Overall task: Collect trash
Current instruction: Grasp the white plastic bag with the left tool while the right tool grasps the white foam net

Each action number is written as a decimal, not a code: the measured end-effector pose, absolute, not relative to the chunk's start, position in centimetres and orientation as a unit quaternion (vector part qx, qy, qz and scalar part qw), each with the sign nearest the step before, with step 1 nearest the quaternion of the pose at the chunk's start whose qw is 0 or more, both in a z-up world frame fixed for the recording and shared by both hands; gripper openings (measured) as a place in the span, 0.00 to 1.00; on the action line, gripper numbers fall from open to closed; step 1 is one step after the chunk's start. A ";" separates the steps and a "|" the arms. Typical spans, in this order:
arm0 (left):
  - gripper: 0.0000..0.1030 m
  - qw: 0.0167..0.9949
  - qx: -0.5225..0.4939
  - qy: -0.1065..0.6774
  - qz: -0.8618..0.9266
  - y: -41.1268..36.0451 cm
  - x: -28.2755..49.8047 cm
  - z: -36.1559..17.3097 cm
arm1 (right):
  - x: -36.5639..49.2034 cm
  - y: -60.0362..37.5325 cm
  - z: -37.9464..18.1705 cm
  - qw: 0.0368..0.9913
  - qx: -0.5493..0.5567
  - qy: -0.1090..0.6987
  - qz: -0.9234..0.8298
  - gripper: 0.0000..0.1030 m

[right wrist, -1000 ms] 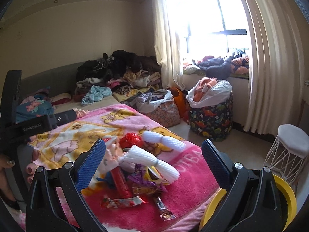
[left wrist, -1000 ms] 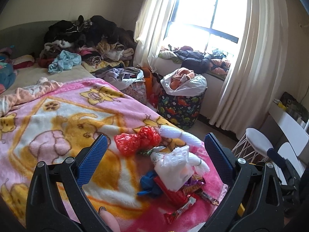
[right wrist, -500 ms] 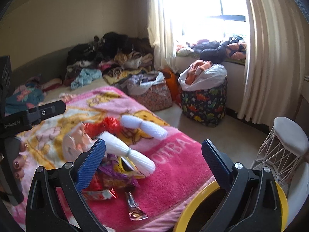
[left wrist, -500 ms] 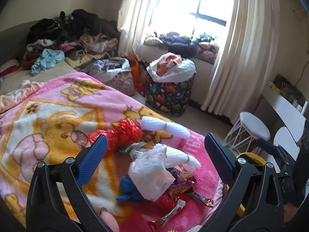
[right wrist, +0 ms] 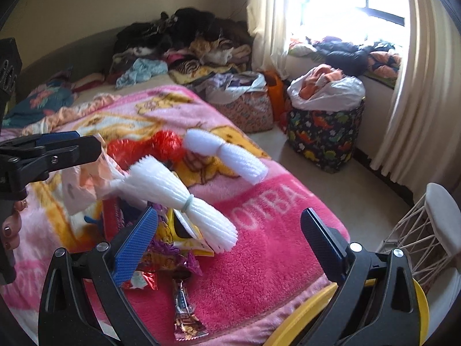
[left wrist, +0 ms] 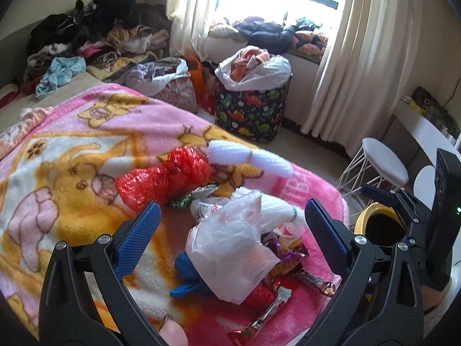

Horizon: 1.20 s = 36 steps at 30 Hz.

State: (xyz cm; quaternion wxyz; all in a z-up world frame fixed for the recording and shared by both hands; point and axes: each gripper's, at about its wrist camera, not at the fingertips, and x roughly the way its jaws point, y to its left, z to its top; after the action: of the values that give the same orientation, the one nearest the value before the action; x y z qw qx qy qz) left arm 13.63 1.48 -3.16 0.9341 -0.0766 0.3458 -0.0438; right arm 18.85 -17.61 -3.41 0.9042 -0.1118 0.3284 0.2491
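Note:
A heap of trash lies on the pink blanket [left wrist: 72, 144] near the bed's foot. It holds a clear plastic bag [left wrist: 230, 248], a red mesh bag [left wrist: 167, 178], white foam nets [right wrist: 184, 199], a blue scrap [left wrist: 187, 271] and several snack wrappers [right wrist: 184, 311]. My left gripper [left wrist: 230, 222] is open just above and in front of the plastic bag. My right gripper [right wrist: 227, 230] is open too, low over the foam net and wrappers. A yellow-rimmed bin [left wrist: 377, 225] stands on the floor beside the bed's corner [right wrist: 317, 317].
Clothes are piled at the head of the bed [left wrist: 95, 37] and on the window ledge [left wrist: 273, 31]. A dinosaur-print basket [left wrist: 253, 109] and a floral bag [right wrist: 245, 106] stand on the floor. A white stool [left wrist: 383, 164] stands near the bin.
Both grippers have come closer to the trash heap and lower over it. The views have swung slightly left, so the heap now fills more of each frame. Both stay open.

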 end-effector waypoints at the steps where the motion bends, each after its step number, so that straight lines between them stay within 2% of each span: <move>1: 0.89 0.932 -0.077 0.350 -0.043 1.4 13.8 -3.3 | 19.3 -17.4 -3.7 0.901 -0.115 0.334 0.252 0.91; 9: 0.87 0.917 -0.080 0.390 -0.037 1.7 14.4 -5.4 | 21.9 -14.8 -6.9 0.862 -0.184 0.380 0.281 0.74; 12: 0.84 0.911 -0.090 0.400 -0.035 1.8 14.6 -5.9 | 22.2 -13.8 -7.6 0.849 -0.209 0.389 0.290 0.62; 13: 0.82 0.911 -0.091 0.402 -0.035 1.9 14.6 -6.0 | 22.2 -13.6 -7.8 0.844 -0.211 0.395 0.296 0.50; 14: 0.80 0.909 -0.093 0.404 -0.035 1.9 14.6 -6.2 | 22.3 -13.4 -8.0 0.838 -0.213 0.401 0.302 0.44; 15: 0.78 0.908 -0.094 0.406 -0.036 1.9 14.6 -6.3 | 22.2 -13.2 -8.1 0.835 -0.215 0.405 0.305 0.33; 17: 0.71 0.906 -0.093 0.411 -0.036 1.8 14.5 -6.4 | 22.0 -13.1 -8.3 0.830 -0.218 0.410 0.310 0.23; 20: 0.60 0.901 -0.102 0.419 -0.038 2.1 14.5 -6.5 | 21.7 -13.5 -8.0 0.833 -0.202 0.412 0.310 0.20; 24: 0.56 0.899 -0.111 0.421 -0.038 2.4 14.3 -6.3 | 21.3 -14.8 -7.0 0.842 -0.163 0.416 0.303 0.19; 26: 0.50 0.901 -0.111 0.417 -0.034 2.6 14.0 -5.9 | 20.9 -15.5 -6.4 0.849 -0.138 0.415 0.298 0.19; 36: 0.43 0.918 -0.130 0.373 -0.024 4.1 12.5 -2.8 | 19.0 -18.5 -3.5 0.870 -0.046 0.397 0.289 0.19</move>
State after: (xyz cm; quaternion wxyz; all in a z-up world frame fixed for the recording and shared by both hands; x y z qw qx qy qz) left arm 12.51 4.07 -2.77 0.9184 -0.1301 0.3728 -0.0238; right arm 19.05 -18.49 -3.54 0.8700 -0.0456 0.3967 0.2891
